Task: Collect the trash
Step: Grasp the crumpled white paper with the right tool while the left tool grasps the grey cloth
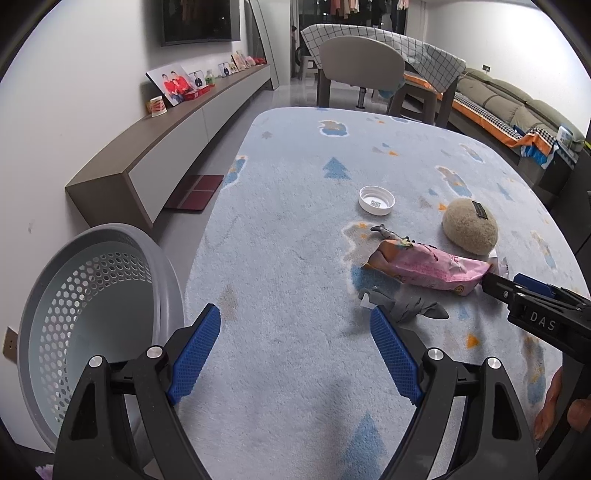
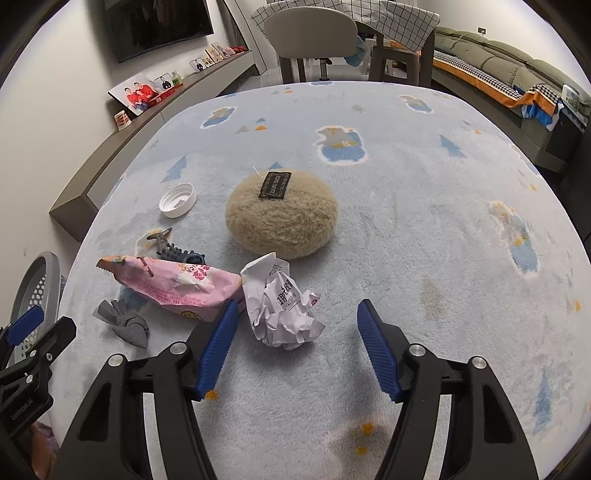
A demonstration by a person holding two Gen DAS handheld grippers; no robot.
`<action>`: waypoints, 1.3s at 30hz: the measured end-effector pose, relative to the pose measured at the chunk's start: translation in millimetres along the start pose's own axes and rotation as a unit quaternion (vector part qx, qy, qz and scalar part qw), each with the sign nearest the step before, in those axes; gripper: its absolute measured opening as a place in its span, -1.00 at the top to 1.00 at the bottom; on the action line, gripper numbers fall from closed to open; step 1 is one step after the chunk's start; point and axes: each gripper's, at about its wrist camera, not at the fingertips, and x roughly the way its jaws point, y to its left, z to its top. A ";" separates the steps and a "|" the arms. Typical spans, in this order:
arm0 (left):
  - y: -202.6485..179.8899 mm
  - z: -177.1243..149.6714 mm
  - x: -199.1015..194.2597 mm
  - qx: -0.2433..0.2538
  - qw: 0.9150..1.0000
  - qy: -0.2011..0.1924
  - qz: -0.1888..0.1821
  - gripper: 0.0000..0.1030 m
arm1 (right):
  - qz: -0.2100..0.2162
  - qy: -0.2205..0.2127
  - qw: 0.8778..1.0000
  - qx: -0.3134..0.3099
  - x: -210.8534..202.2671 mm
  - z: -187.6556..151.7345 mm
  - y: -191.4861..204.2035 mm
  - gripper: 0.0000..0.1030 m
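This is a home living room. A pale blue rug (image 1: 295,229) with tree and cloud motifs serves as the landmark. Left of it a low wall cabinet (image 1: 173,136) carries family photos (image 1: 173,83) beneath a wall-mounted television (image 1: 199,20). Beyond the rug stands a chair (image 1: 360,70), and to its right a sofa (image 1: 517,107).

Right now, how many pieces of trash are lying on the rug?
4: a white bottle cap far left, a pink snack wrapper, crumpled white paper beside it, and a grey wad nearest the bin. More may hide behind the plush cushion.
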 end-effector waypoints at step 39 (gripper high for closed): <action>-69.6 3.7 43.6 0.033 0.998 0.045 -0.018 -0.35 | 0.072 -0.027 0.996 0.055 -50.2 -6.4 -34.9 0.38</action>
